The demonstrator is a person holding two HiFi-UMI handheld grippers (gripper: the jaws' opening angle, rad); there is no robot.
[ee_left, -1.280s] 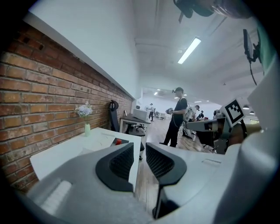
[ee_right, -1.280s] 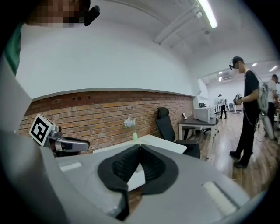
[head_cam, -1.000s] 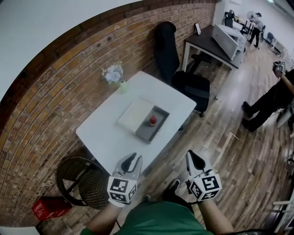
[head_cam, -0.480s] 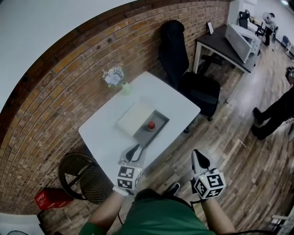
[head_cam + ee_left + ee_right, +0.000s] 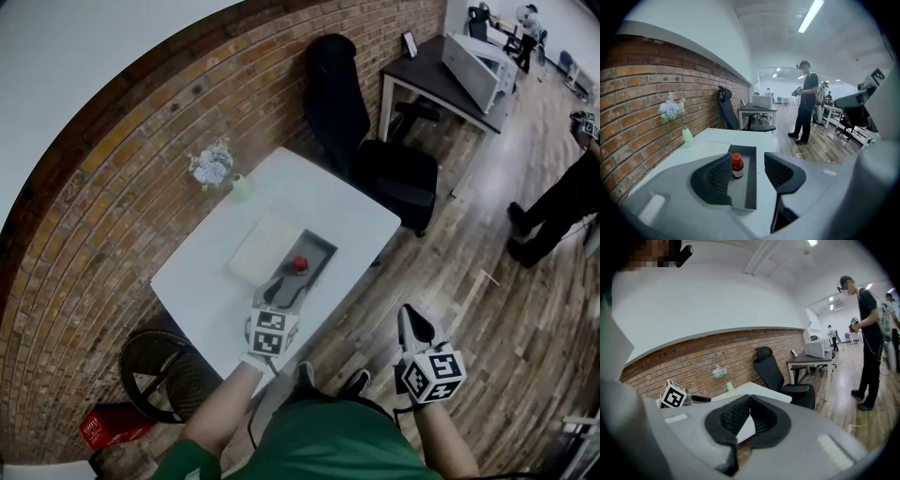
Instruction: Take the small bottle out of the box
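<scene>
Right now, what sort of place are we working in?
Probably an open-plan office or lab: a black office chair, a desk carrying a boxy white machine, and a ceiling strip light over a long wood-floored room.

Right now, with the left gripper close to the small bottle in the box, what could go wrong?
1. The small bottle stands upright and off centre between the fingers of the left gripper, which are opening; the nearer finger could tip it over.
2. A finger might catch the wall of the box and push it, because the right gripper, shut, is away from the table and nothing holds the box.
</scene>
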